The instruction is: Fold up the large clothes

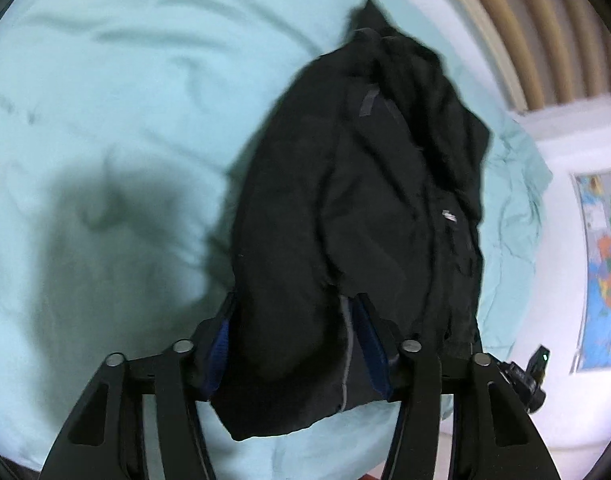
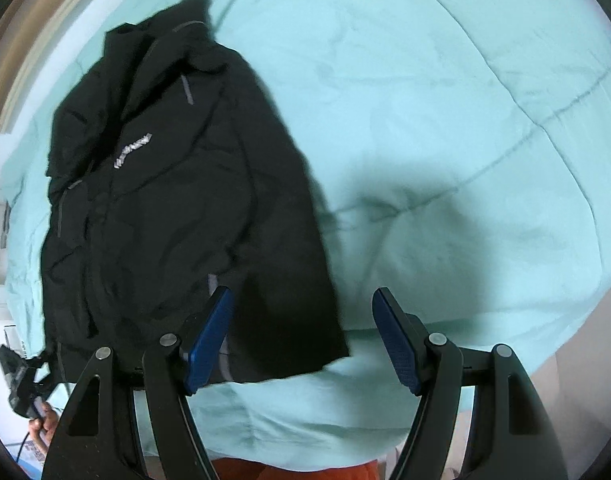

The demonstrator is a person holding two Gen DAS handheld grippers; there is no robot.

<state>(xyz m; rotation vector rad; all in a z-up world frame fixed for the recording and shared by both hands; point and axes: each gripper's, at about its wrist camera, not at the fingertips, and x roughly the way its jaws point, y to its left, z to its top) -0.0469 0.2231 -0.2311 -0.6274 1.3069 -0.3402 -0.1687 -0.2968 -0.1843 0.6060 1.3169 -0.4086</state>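
Item: black jacket [image 2: 177, 200], lying on teal bedsheet [image 2: 445, 120], partly folded. Soft, bulky, prob. slippery shell; best grip at hem.
L gripper [image 1: 293, 344]: clamped on jacket hem.
R gripper [image 2: 303, 344]: fingers apart, beside hem, holding nothing.

The left claw [image 1: 295, 332] has its two blue-padded fingers spread, with a fold of the black jacket [image 1: 345, 200] lying between them near the bed's near edge; whether the pads press the cloth cannot be told. The right claw [image 2: 303, 336] stands wide open, its left finger [image 2: 209, 340] over the jacket's hem, its right finger [image 2: 397, 340] over bare quilt, gripping nothing.
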